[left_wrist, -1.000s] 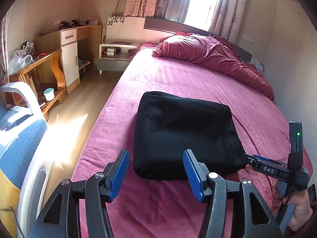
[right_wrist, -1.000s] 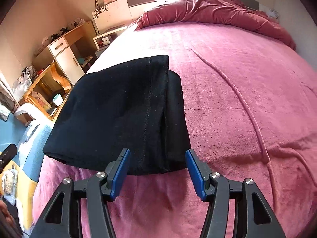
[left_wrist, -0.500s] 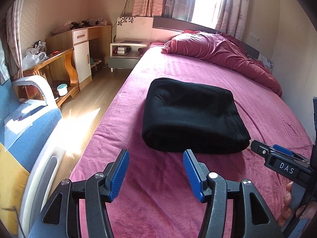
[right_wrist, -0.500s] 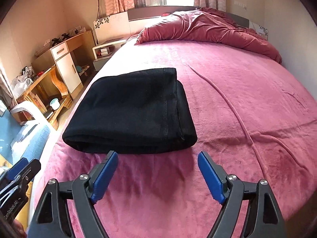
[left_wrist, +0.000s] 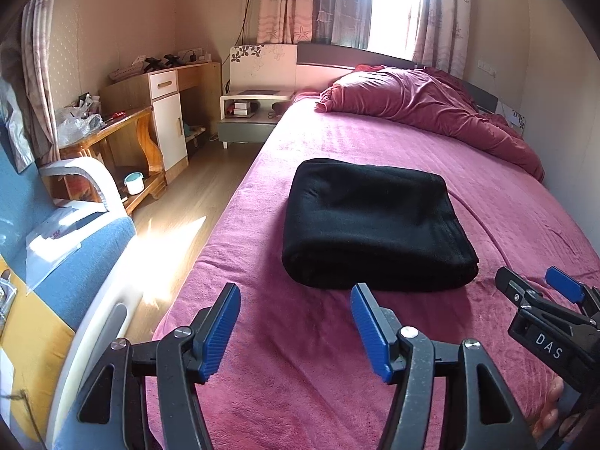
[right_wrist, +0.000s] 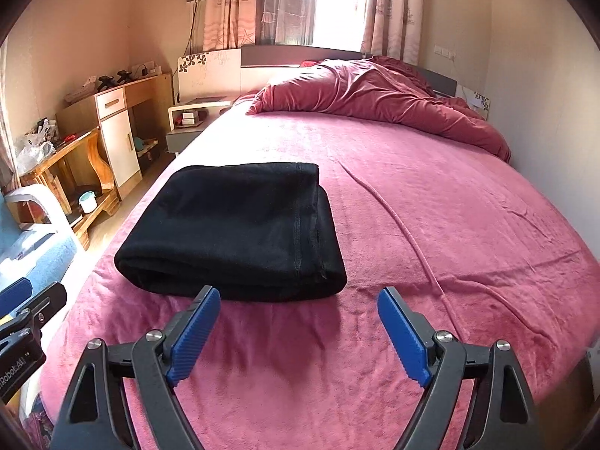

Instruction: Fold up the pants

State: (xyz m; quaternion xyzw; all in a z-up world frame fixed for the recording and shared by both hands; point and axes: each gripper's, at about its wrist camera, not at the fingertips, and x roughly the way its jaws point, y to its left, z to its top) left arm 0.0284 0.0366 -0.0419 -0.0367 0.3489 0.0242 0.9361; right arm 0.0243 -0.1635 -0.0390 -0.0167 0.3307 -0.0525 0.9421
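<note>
The black pants (left_wrist: pixel 371 221) lie folded into a thick rectangle on the pink bed cover (left_wrist: pixel 307 356), near the bed's left edge. They show the same way in the right wrist view, pants (right_wrist: pixel 236 225) with a stitched seam on top. My left gripper (left_wrist: pixel 296 300) hangs just short of the bundle's near edge; its jaws are opening and nothing is between them. My right gripper (right_wrist: pixel 298 300) stands open, off the pants, with bare cover between its blue pads (right_wrist: pixel 401 333). The right gripper (left_wrist: pixel 540 292) also juts in at the lower right of the left wrist view.
A crumpled red duvet (right_wrist: pixel 375 93) lies at the head of the bed. A nightstand (left_wrist: pixel 251 112), a wooden desk (left_wrist: pixel 123 138) and a blue chair (left_wrist: pixel 63 247) stand to the left across a strip of wood floor. A wall runs along the bed's right side.
Both grippers have drawn back from the pants, which now look smaller and farther off. The right gripper's jaws have spread wider, and the left's slightly. The folded bundle lies still.
</note>
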